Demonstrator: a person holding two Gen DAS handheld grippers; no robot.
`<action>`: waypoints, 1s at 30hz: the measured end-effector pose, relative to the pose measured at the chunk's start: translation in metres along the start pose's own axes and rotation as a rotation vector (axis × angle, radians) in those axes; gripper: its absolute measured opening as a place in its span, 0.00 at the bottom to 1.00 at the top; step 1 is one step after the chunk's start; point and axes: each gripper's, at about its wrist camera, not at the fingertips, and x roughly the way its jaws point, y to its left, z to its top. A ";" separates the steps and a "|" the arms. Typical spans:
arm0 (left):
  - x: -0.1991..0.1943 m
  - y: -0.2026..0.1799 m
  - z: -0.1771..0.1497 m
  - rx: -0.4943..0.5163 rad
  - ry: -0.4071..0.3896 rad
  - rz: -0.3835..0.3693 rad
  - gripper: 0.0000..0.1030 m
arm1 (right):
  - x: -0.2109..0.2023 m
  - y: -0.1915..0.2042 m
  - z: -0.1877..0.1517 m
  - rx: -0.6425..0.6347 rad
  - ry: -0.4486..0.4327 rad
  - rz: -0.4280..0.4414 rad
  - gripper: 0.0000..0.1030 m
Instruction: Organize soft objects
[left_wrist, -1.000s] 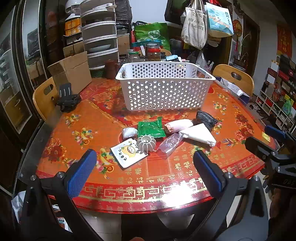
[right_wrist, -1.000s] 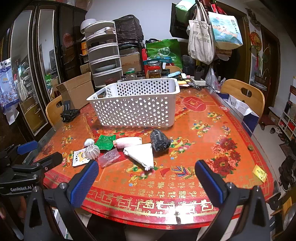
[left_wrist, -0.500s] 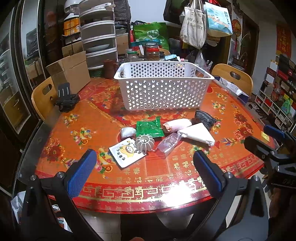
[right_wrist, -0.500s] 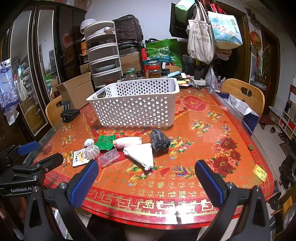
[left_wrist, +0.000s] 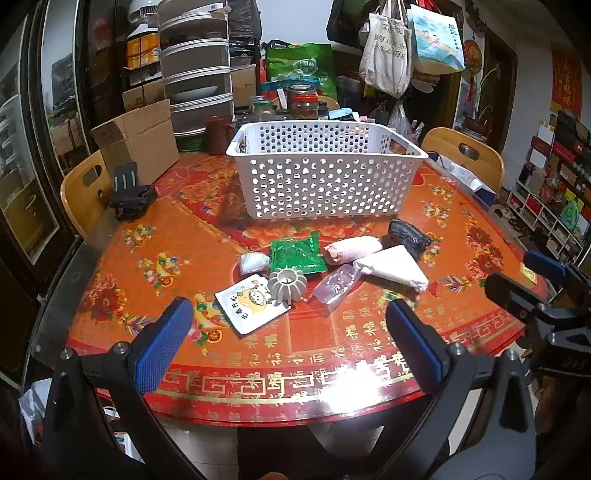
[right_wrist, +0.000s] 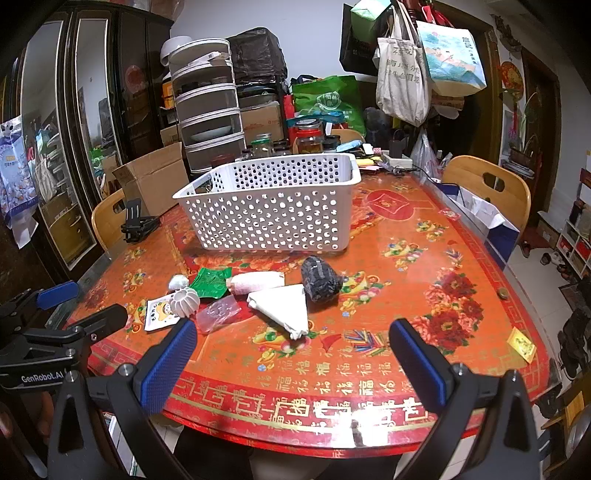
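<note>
A round table (left_wrist: 155, 236) with a glossy red floral cover filled the cluttered room, wooden chairs (right_wrist: 487, 184) set around its far side; stacked grey drawers (right_wrist: 207, 114) and dark glass-fronted cabinets (right_wrist: 85, 122) stood beyond, tote bags (right_wrist: 402, 70) hanging against the white wall.

Both tongs, left tongs (left_wrist: 291, 345) and right tongs (right_wrist: 295, 362), have black frames with silver screws and ribbed blue pads (left_wrist: 162, 349). White "GenRobot.AI" lettering marks the left one's side.
</note>
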 end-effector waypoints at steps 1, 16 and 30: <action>0.001 -0.001 0.000 0.000 0.000 -0.002 1.00 | 0.001 0.000 0.000 -0.001 0.000 0.000 1.00; 0.028 0.011 0.005 -0.017 0.020 0.014 1.00 | 0.030 0.001 0.000 0.000 0.038 0.024 1.00; 0.110 0.065 -0.021 -0.061 0.211 -0.010 1.00 | 0.091 -0.018 -0.008 0.026 0.100 0.017 1.00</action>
